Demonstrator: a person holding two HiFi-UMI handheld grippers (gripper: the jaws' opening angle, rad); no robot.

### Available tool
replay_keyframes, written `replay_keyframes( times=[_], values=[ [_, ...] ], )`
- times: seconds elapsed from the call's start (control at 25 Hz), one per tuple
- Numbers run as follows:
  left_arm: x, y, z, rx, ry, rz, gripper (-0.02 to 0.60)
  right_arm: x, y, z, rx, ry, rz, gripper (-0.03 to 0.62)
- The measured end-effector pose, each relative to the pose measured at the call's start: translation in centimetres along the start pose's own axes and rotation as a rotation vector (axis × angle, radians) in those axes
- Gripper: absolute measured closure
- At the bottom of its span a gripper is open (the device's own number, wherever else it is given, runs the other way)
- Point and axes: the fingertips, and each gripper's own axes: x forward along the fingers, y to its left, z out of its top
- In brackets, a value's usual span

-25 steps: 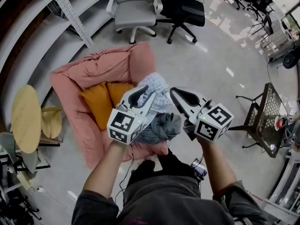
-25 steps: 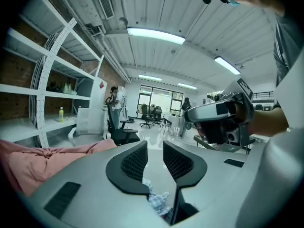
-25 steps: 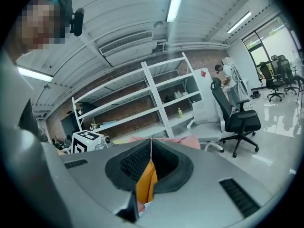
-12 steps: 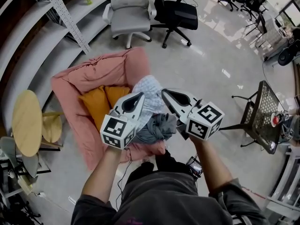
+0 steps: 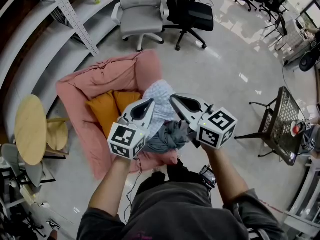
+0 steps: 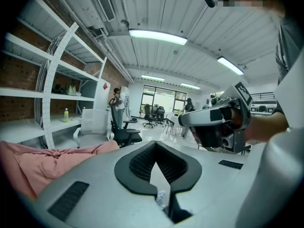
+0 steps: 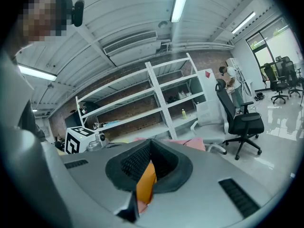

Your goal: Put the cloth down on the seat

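Note:
A pink padded seat holds two orange cushions. A white-and-blue checked cloth lies bunched on it, and a grey cloth lies at its front edge. Both grippers hover above the cloths and point away from me. My left gripper is shut and holds nothing. A scrap of checked cloth shows far below through its jaw gap. My right gripper is also shut and empty, with orange cushion showing past its jaws. Each gripper sees the other: the right gripper, the left gripper's marker cube.
A white office chair and a black one stand beyond the seat. A metal shelving rack runs along the left wall. A round wooden table is at the left, a wire-mesh stand at the right.
Both grippers have drifted slightly left and closer together above the seat. The two cloths lie where they were.

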Motion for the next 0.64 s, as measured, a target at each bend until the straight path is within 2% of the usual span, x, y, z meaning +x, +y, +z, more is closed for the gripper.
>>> replay_keyframes(
  times=[0.64],
  values=[
    [0.78, 0.92, -0.68, -0.016, 0.014, 0.000, 0.572, 0.81, -0.77, -0.24, -0.001, 0.018, -0.001, 0.579]
  ],
)
